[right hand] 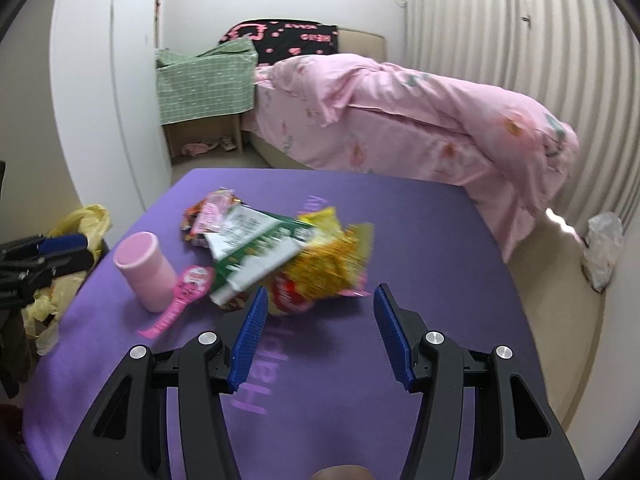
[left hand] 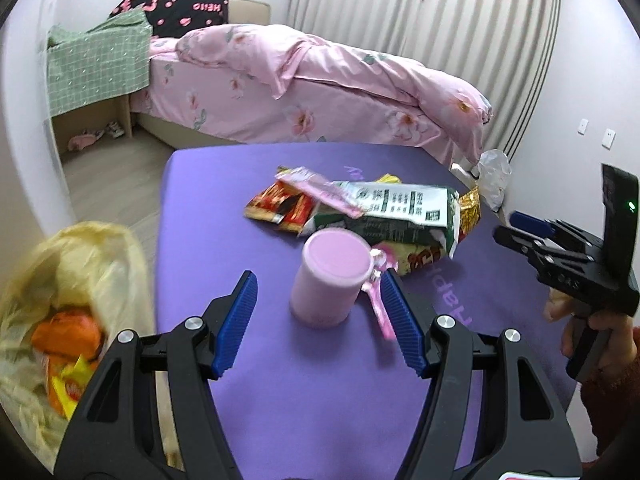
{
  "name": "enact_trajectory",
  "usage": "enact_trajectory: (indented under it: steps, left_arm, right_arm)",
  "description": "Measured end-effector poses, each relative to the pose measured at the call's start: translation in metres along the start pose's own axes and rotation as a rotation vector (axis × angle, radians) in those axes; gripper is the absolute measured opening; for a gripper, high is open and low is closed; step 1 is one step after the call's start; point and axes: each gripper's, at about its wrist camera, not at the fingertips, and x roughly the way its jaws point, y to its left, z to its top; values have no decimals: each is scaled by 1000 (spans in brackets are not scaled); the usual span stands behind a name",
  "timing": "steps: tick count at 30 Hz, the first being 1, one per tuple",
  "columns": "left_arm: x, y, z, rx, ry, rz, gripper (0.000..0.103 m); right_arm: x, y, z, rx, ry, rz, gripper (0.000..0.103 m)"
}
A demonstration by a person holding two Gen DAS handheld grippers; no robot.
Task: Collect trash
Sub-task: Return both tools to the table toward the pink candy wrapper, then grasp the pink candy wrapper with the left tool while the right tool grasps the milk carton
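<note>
You hold both tools tilted down over the purple table, one in each hand. Your left gripper stands wide with nothing between its blue pads, just short of the single pink cup, which stands upright near the table's middle. Your right gripper is also spread wide and empty, its fingers aimed at the heap of wrappers just beyond the cup; at least five crumpled packets overlap there, green-and-white, yellow, red and pink, the blur hiding an exact count. One yellow plastic bag hangs off the table's left edge, already holding orange and yellow packets.
</note>
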Motion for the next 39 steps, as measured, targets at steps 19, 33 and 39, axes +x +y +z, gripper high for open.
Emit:
enact_trajectory:
  steps: [19, 33, 39]
  left_arm:
    - [105, 1, 105, 90, 133, 37, 61]
    - [162, 27, 106, -74, 309, 23, 57]
    - [165, 28, 106, -61, 327, 37, 32]
  right_arm:
    - [13, -37, -18, 69, 29, -77, 52]
    - [35, -49, -11, 114, 80, -31, 60]
    - [38, -39, -8, 53, 94, -50, 60]
